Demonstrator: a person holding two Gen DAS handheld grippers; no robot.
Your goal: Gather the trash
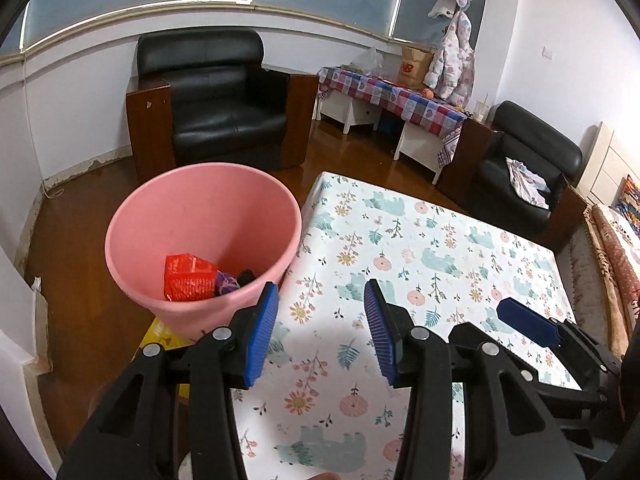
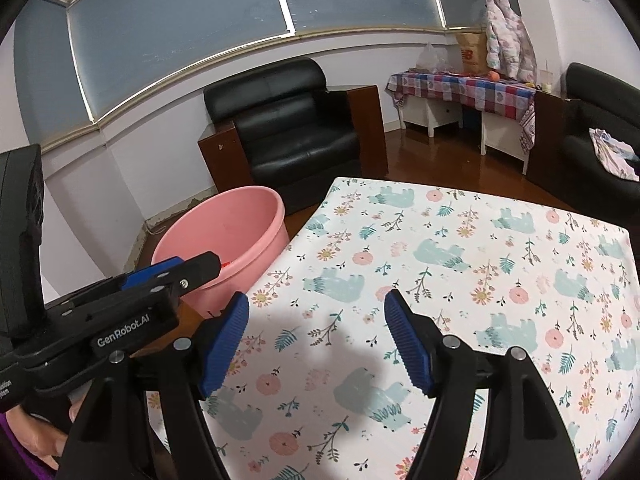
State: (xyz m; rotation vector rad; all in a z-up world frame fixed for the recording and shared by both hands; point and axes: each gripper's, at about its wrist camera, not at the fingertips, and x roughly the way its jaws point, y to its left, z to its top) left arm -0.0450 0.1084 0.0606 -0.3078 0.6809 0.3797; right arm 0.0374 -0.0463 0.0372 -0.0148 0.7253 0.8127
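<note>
Under my two grippers is a table with a white cloth printed with blue bears and pink flowers [image 1: 420, 248]; my left gripper [image 1: 322, 332] hangs over the near left side of it, and its blue ribbed pads stand apart with nothing between them; my right gripper [image 2: 316, 340] hangs over the cloth too, and its blue pads are also apart and hold nothing. Ahead and to the left of my left gripper stands a round pink plastic bucket [image 1: 200, 216] on the brown wood floor, just beside the table edge; down inside it lies a crumpled red wrapper [image 1: 188, 278], and next to that a small purple scrap [image 1: 226, 282] and a dark bit I cannot make out. From my right gripper the same bucket is ahead and to the left, past my left gripper; far ahead of both is a black leather armchair with brown wood sides [image 1: 216, 104].
</note>
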